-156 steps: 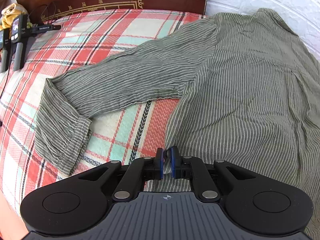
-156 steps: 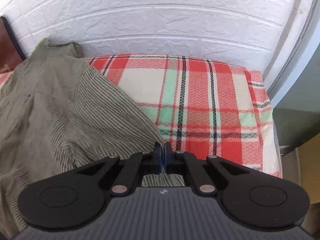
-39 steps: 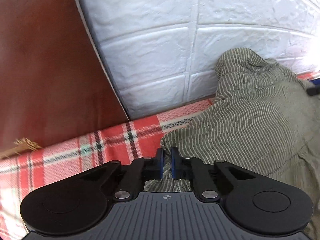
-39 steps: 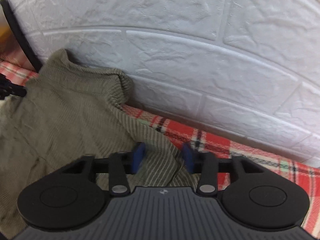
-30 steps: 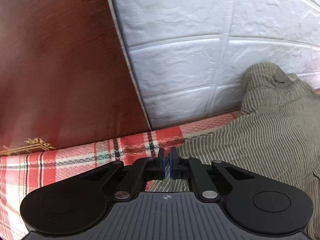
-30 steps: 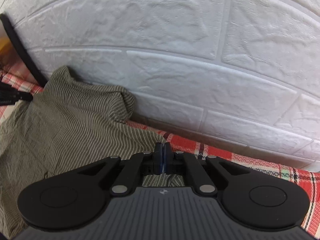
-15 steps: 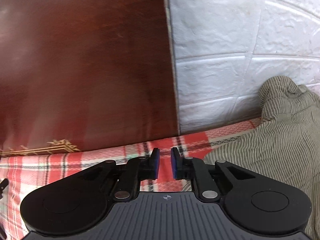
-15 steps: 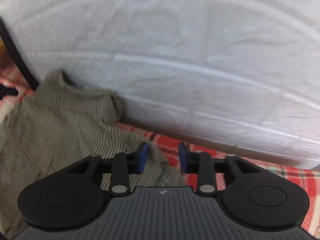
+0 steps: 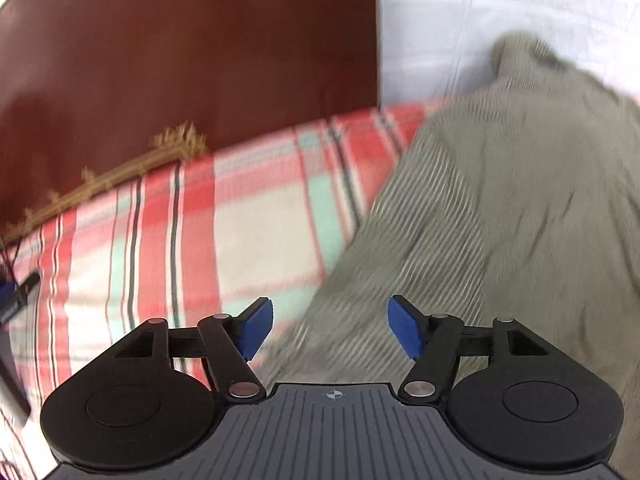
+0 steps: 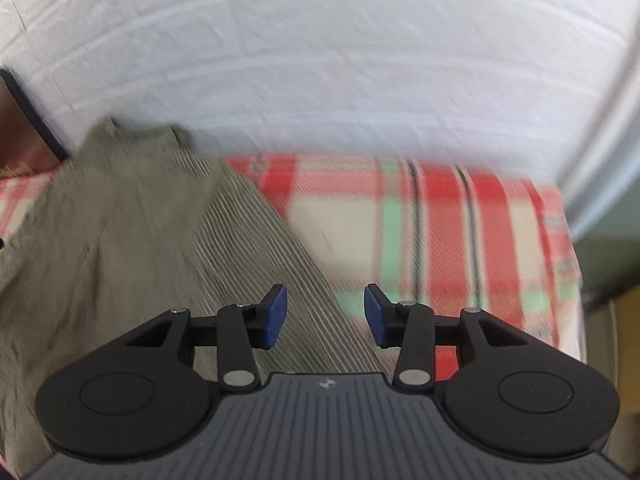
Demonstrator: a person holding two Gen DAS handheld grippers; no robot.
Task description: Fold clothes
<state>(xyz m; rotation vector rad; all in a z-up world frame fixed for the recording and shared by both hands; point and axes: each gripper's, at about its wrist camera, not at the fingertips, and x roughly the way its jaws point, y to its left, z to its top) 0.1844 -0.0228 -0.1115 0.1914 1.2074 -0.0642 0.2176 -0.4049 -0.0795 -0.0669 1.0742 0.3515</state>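
Two handheld grippers point down at a bed covered in a red, cream and mint plaid blanket (image 9: 256, 216). An olive-green, thinly striped shirt (image 9: 500, 208) lies spread on it, its far end bunched against the white brick-pattern wall (image 10: 320, 60). The left gripper (image 9: 330, 328) has its blue-padded jaws opening wide above the shirt's left edge, gripping nothing. The right gripper (image 10: 325, 317) is also opening, over the shirt's right edge; the pads seem clear of the cloth, though motion blur softens both views. A dark reddish wooden headboard (image 9: 180, 60) stands behind the left side.
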